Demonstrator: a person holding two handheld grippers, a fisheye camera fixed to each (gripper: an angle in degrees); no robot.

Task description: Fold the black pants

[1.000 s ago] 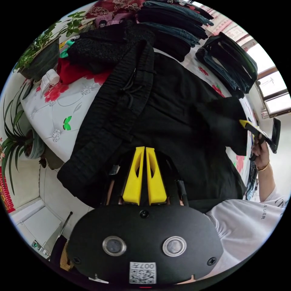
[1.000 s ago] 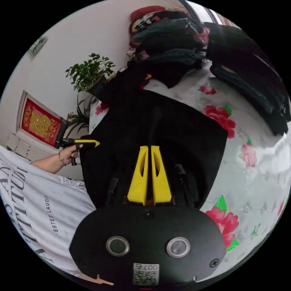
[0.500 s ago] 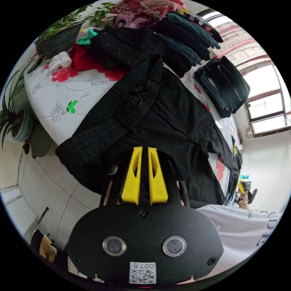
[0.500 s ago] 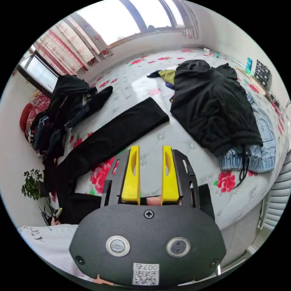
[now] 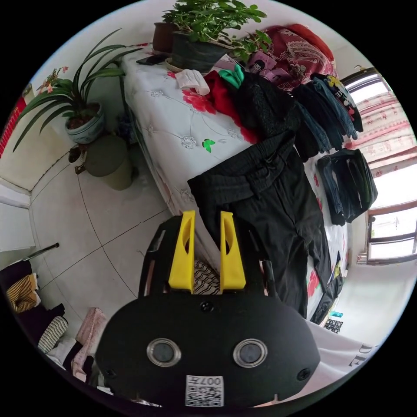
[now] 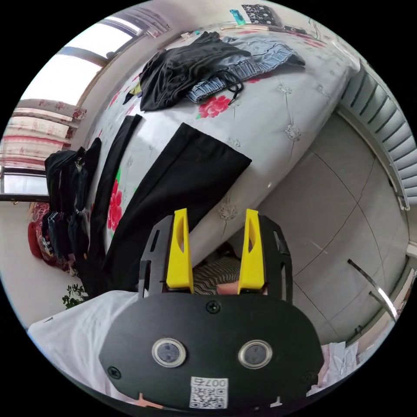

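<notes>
Black pants point(image 5: 269, 208) flat on bed point(image 5: 173, 113); left hand-held gripper point(image 5: 206, 247) and right hand-held gripper point(image 6: 215, 249) both wide, empty. Best pinch waistband and hems evenly.

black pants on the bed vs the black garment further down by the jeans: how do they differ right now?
The black pants lie spread long and flat, legs apart, one cuff at the bed's edge; the black garment is a crumpled heap. The pants rest straight on the bed's sheet; the garment lies partly over the jeans. Both are black and untouched: left gripper and right gripper are open, holding nothing.
</notes>
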